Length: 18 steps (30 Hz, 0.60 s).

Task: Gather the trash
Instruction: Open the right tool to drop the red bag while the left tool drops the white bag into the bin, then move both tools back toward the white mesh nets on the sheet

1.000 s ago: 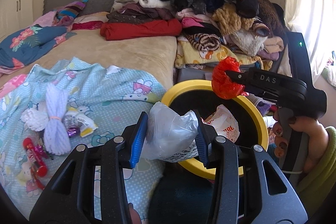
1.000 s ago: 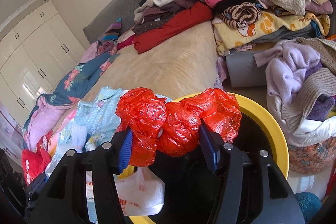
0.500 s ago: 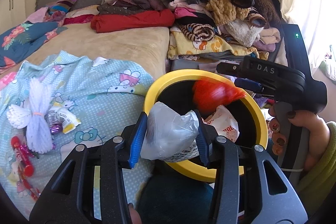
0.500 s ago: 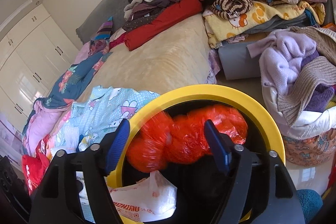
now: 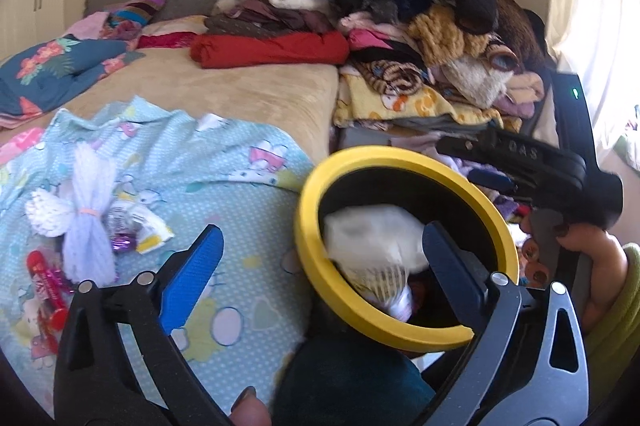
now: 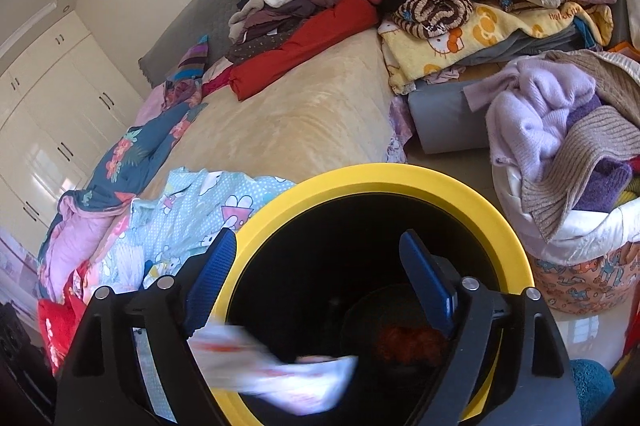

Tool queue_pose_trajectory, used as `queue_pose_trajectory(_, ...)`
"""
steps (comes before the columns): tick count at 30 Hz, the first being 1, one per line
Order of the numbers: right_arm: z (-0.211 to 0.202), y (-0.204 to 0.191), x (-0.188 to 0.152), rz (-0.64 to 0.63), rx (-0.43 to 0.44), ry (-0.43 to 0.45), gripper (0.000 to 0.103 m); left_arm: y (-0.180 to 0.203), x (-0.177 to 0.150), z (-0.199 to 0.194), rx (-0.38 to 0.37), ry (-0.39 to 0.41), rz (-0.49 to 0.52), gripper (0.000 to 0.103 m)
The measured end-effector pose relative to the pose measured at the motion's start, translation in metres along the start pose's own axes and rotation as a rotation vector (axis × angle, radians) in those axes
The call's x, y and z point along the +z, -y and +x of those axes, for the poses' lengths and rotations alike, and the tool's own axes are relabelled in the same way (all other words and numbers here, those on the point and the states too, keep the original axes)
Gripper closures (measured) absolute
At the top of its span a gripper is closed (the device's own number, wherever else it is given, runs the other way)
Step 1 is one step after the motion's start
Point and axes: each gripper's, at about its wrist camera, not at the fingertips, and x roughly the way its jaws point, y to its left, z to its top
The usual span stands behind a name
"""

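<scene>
Both grippers hang over the yellow-rimmed bin (image 5: 404, 250) so that whatever they let go lands inside. The left gripper (image 5: 320, 262) has just sprung wide, pads clear of the clear plastic bag (image 5: 372, 238) dropping between them. The right gripper (image 6: 316, 278), also just opened and empty, looks down on the red wrapper (image 6: 408, 342) at the bottom. More litter (image 5: 84, 222) waits on the bedsheet (image 5: 240, 298), left of the left gripper.

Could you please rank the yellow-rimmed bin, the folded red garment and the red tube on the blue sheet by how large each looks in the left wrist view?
1. yellow-rimmed bin, largest, though nearest the camera.
2. folded red garment, farther back, so likely bigger than it looks.
3. red tube, smallest.
</scene>
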Motion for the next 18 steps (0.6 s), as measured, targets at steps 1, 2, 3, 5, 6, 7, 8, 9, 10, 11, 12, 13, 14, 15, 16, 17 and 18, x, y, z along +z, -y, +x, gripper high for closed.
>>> queue_pose_trajectory(1, 0.000, -0.001, 0.000, -0.002, 0.000, 0.000, 0.021, -0.003, 0.001, -0.001, 0.000, 0.004, -0.008, 0.011)
queue_pose_trajectory(2, 0.000, -0.002, -0.001, -0.004, 0.001, 0.000, 0.021, -0.005, 0.002, -0.003, 0.004, 0.011, -0.015, 0.011)
queue_pose_trajectory(3, -0.001, -0.005, -0.001, -0.007, 0.003, 0.000, 0.021, -0.007, 0.004, -0.006, 0.011, 0.020, -0.018, 0.011)
queue_pose_trajectory(5, -0.002, -0.008, -0.002, -0.020, 0.008, 0.002, 0.021, -0.011, 0.005, -0.010, 0.027, 0.038, -0.027, 0.011)
queue_pose_trajectory(6, -0.003, -0.012, -0.002, -0.030, 0.009, 0.005, 0.021, -0.013, 0.007, -0.012, 0.035, 0.045, -0.033, 0.011)
queue_pose_trajectory(7, -0.004, -0.015, -0.002, -0.041, 0.011, 0.011, 0.021, -0.016, 0.008, -0.015, 0.042, 0.052, -0.038, 0.011)
queue_pose_trajectory(8, -0.005, -0.017, -0.002, -0.049, 0.011, 0.014, 0.021, -0.017, 0.008, -0.016, 0.050, 0.057, -0.041, 0.011)
queue_pose_trajectory(9, -0.006, -0.021, -0.002, -0.060, 0.011, 0.017, 0.021, -0.020, 0.009, -0.018, 0.059, 0.064, -0.045, 0.011)
queue_pose_trajectory(10, -0.006, -0.024, -0.003, -0.068, 0.012, 0.020, 0.021, -0.022, 0.010, -0.020, 0.065, 0.070, -0.049, 0.011)
queue_pose_trajectory(11, -0.007, -0.027, -0.003, -0.078, 0.016, 0.023, 0.021, -0.025, 0.011, -0.022, 0.071, 0.076, -0.057, 0.011)
queue_pose_trajectory(12, -0.008, -0.030, -0.004, -0.086, 0.016, 0.025, 0.021, -0.029, 0.013, -0.025, 0.078, 0.084, -0.066, 0.011)
queue_pose_trajectory(13, -0.009, -0.032, -0.004, -0.092, 0.017, 0.027, 0.021, -0.031, 0.013, -0.026, 0.082, 0.088, -0.071, 0.011)
queue_pose_trajectory(14, -0.009, -0.037, -0.005, -0.103, 0.020, 0.029, 0.021, -0.034, 0.014, -0.028, 0.088, 0.094, -0.078, 0.011)
queue_pose_trajectory(15, -0.010, -0.039, -0.006, -0.111, 0.023, 0.029, 0.020, -0.037, 0.015, -0.030, 0.093, 0.100, -0.084, 0.011)
queue_pose_trajectory(16, -0.010, -0.042, -0.007, -0.117, 0.024, 0.030, 0.020, -0.041, 0.016, -0.032, 0.100, 0.106, -0.090, 0.011)
queue_pose_trajectory(17, -0.011, -0.047, -0.009, -0.129, 0.029, 0.032, 0.020, -0.043, 0.016, -0.034, 0.104, 0.110, -0.095, 0.011)
queue_pose_trajectory(18, -0.012, -0.050, -0.010, -0.136, 0.032, 0.034, 0.020, -0.045, 0.016, -0.036, 0.107, 0.115, -0.100, 0.011)
